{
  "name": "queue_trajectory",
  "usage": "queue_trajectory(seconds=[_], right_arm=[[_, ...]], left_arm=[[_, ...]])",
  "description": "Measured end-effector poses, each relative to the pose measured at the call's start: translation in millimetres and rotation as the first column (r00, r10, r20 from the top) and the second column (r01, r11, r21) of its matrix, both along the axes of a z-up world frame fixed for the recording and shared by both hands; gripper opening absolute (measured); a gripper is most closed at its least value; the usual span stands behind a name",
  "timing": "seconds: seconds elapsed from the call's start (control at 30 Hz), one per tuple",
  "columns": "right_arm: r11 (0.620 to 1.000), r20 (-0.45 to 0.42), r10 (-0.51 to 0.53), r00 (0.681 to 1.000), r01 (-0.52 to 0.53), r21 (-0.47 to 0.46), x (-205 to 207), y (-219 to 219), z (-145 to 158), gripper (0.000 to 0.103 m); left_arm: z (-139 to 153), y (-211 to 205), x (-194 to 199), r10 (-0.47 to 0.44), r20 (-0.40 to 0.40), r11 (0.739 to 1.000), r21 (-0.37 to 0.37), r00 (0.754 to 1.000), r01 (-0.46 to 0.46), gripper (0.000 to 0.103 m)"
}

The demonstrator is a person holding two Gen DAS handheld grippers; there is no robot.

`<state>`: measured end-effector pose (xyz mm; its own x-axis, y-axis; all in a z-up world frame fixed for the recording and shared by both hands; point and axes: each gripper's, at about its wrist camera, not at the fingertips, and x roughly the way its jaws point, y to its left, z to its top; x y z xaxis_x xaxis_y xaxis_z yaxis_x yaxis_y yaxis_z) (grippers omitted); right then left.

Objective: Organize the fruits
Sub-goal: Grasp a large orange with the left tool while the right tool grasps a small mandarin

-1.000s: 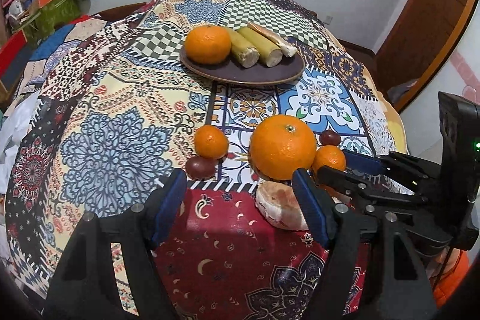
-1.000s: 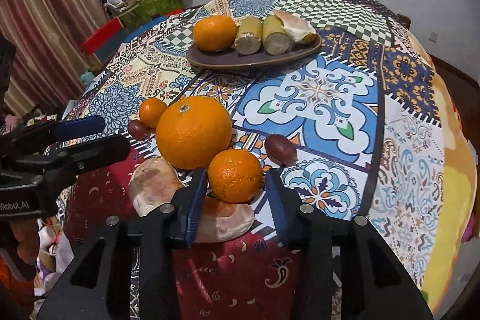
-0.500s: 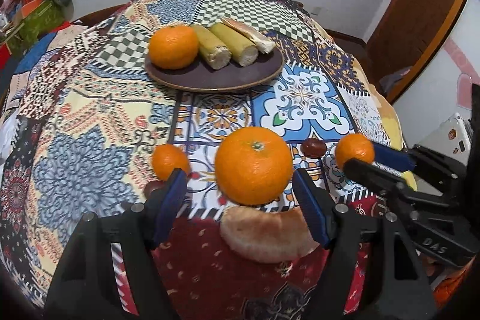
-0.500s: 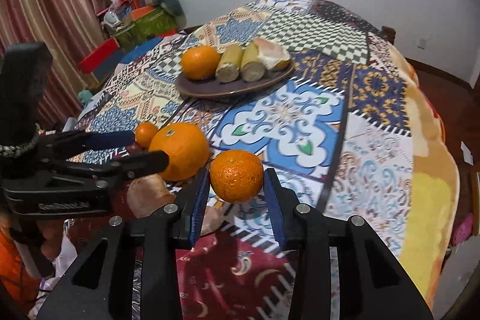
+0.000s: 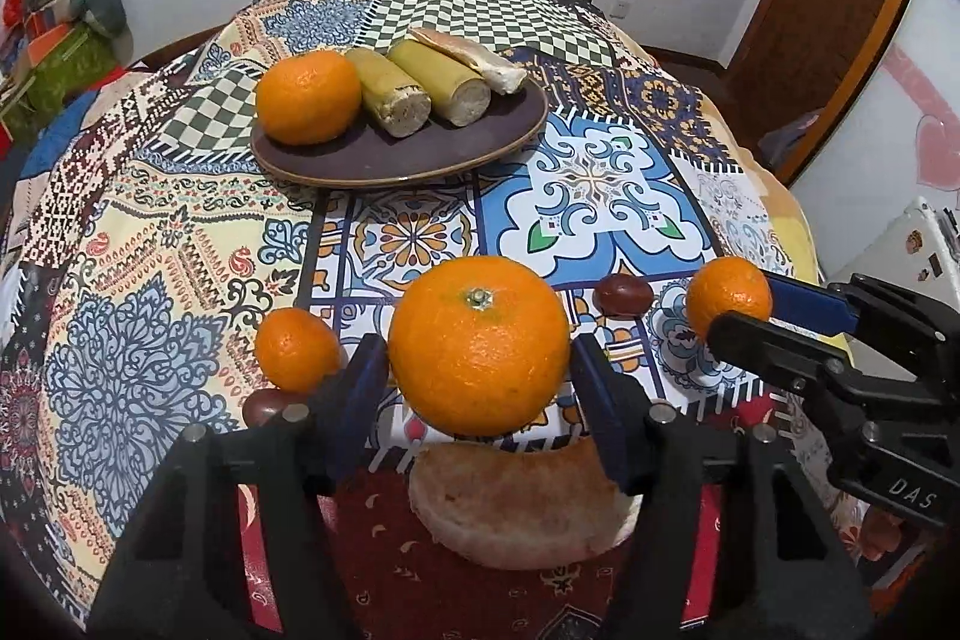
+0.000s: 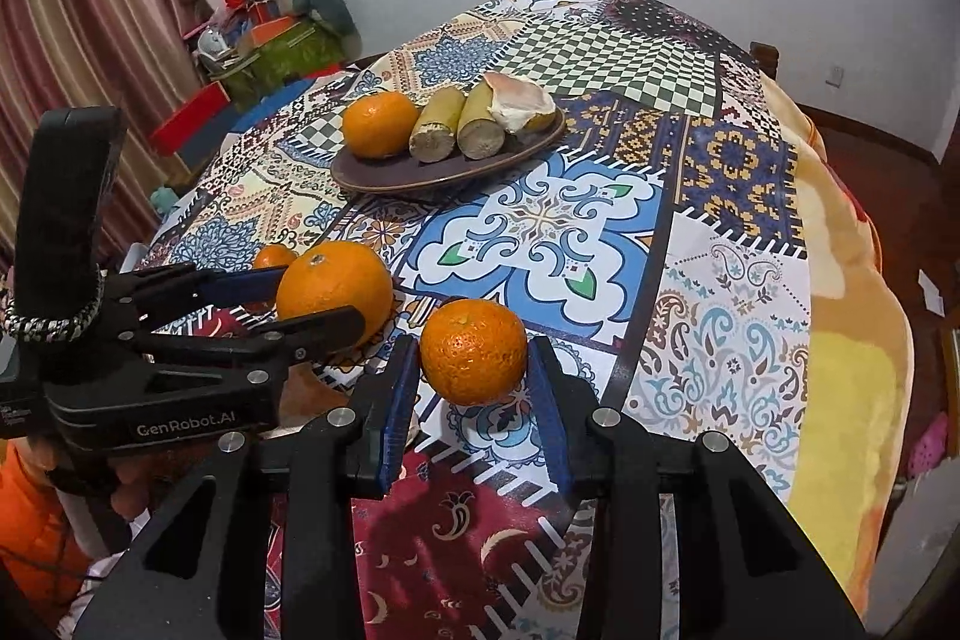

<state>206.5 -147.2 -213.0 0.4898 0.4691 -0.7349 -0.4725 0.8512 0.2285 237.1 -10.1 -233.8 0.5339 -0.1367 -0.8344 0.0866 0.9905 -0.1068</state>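
My left gripper (image 5: 479, 385) is shut on a large orange (image 5: 479, 345) and holds it above the patchwork tablecloth; it also shows in the right wrist view (image 6: 333, 287). My right gripper (image 6: 474, 388) is shut on a small mandarin (image 6: 473, 351), lifted off the table; it shows in the left wrist view (image 5: 728, 298). A dark oval plate (image 5: 384, 154) farther back holds an orange (image 5: 308, 96), two sugarcane pieces (image 5: 396, 94) and a pale peel piece (image 5: 474, 61). Another small mandarin (image 5: 295, 349) lies on the table left of my left gripper.
A pale pomelo peel piece (image 5: 522, 511) lies below my left gripper. Two dark brown dates lie on the cloth, one (image 5: 624, 295) between the grippers and one (image 5: 264, 405) at the left. The table edge drops off at the right (image 6: 852, 340). Clutter stands by the curtain (image 6: 270, 34).
Both grippers have risen and pulled back from the table. The right lifted the small mandarin off the cloth. The left closed on the large orange and lifted it.
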Motion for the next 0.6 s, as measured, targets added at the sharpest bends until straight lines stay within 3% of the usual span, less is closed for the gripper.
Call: queue_trajectory(seconds=[0.2,0.6], right_arm=[[1.000,0.014,-0.001,1.000,0.000,0.006,2,0,6,0.034],[1.000,0.051,0.009,0.999,-0.010,0.023,18,10,18,0.034]], left_arm=[[5,7,0,0.014,0.000,0.999,-0.031,1.000,-0.014,0.061],[31,35,3,0.066,0.077,0.997,-0.050,0.995,-0.063,0.055]])
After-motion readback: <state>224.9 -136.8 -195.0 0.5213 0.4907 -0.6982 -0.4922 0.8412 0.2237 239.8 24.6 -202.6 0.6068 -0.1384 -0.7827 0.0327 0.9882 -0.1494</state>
